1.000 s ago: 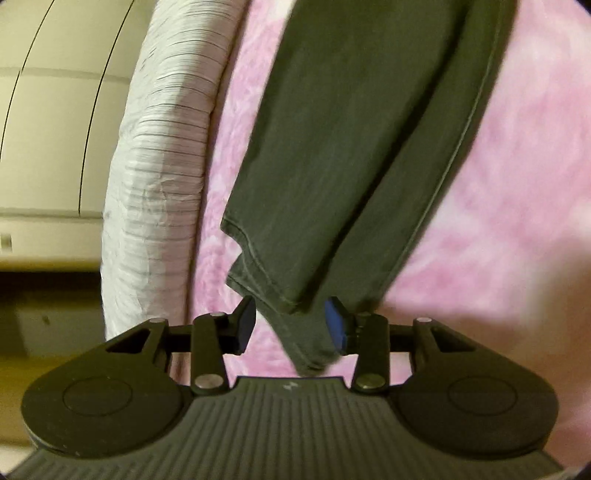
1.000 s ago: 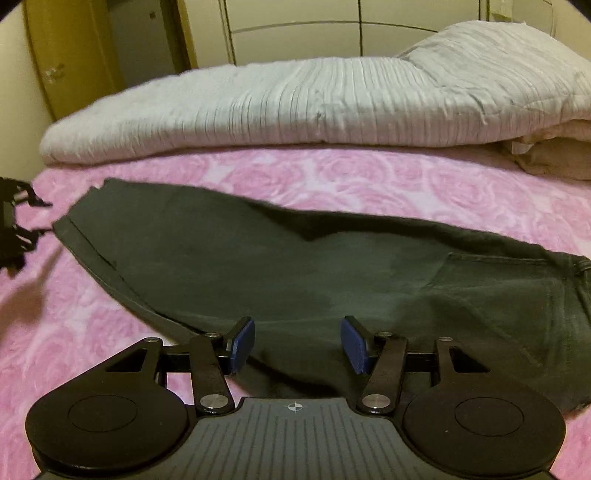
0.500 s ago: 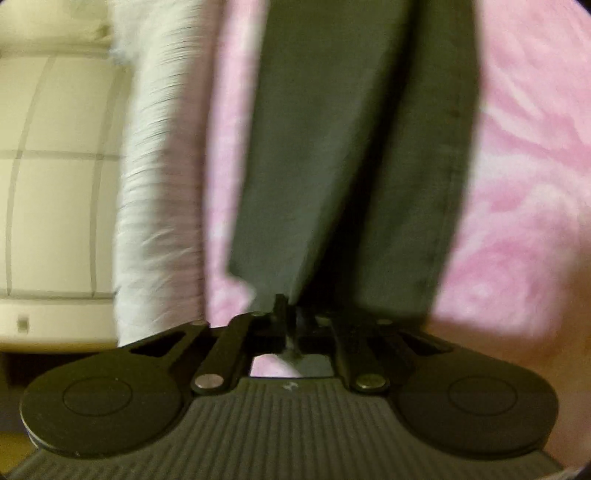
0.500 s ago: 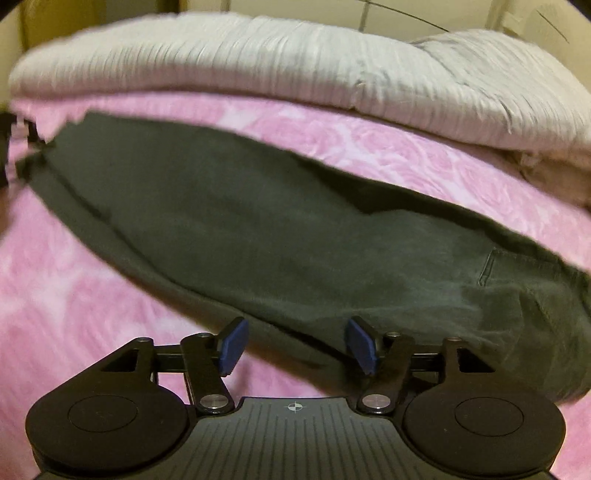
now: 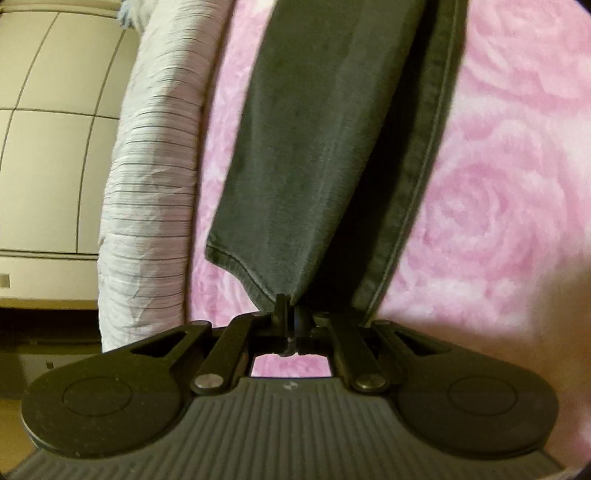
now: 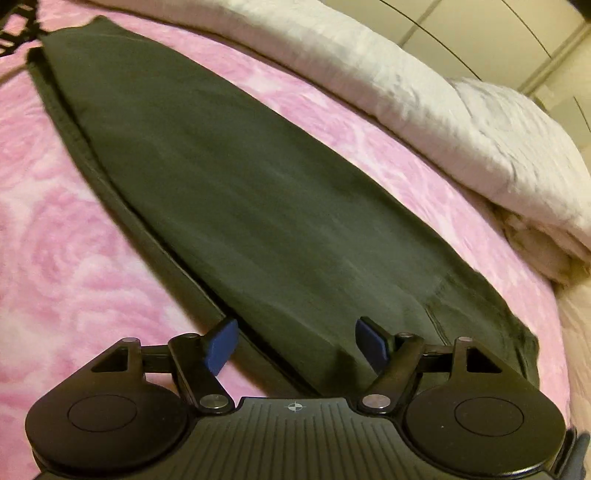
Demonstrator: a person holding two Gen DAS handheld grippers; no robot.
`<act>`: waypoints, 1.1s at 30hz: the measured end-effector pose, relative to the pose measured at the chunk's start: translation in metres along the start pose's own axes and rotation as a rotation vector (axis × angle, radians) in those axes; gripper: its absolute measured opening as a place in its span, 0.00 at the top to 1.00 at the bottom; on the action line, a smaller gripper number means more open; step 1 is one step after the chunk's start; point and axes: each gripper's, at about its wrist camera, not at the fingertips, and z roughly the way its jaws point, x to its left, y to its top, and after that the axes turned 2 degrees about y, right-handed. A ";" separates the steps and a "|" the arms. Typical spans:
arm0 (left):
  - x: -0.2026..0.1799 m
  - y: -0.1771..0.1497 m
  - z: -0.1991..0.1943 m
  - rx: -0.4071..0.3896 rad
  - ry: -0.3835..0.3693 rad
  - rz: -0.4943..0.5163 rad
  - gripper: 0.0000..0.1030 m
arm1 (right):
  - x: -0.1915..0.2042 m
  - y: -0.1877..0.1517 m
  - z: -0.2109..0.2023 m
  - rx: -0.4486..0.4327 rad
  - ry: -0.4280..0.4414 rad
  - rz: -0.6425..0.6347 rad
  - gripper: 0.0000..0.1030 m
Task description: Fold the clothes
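Observation:
Dark grey-green trousers (image 6: 266, 199) lie stretched out on a pink rose-patterned blanket (image 6: 66, 236), legs folded one on the other. My left gripper (image 5: 290, 317) is shut on the hem of the trouser leg (image 5: 317, 155) and holds it slightly raised. My right gripper (image 6: 295, 345) is open, its blue pads on either side of the trousers' near edge around mid-length. The left gripper shows at the far left top of the right wrist view (image 6: 14, 29).
A rolled white striped quilt (image 6: 406, 96) lies along the far side of the bed, also in the left wrist view (image 5: 147, 206). A beige folded cover (image 6: 543, 243) sits under its right end. Cream wardrobe doors (image 5: 44, 147) stand beyond.
My left gripper has closed on the trouser hem and lifted it a little. My right gripper has moved closer over the trousers and tilted, still open.

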 end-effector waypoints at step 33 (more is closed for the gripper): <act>-0.005 0.029 -0.019 0.210 -0.099 -0.033 0.88 | -0.096 -0.080 -0.044 0.033 0.129 0.853 0.94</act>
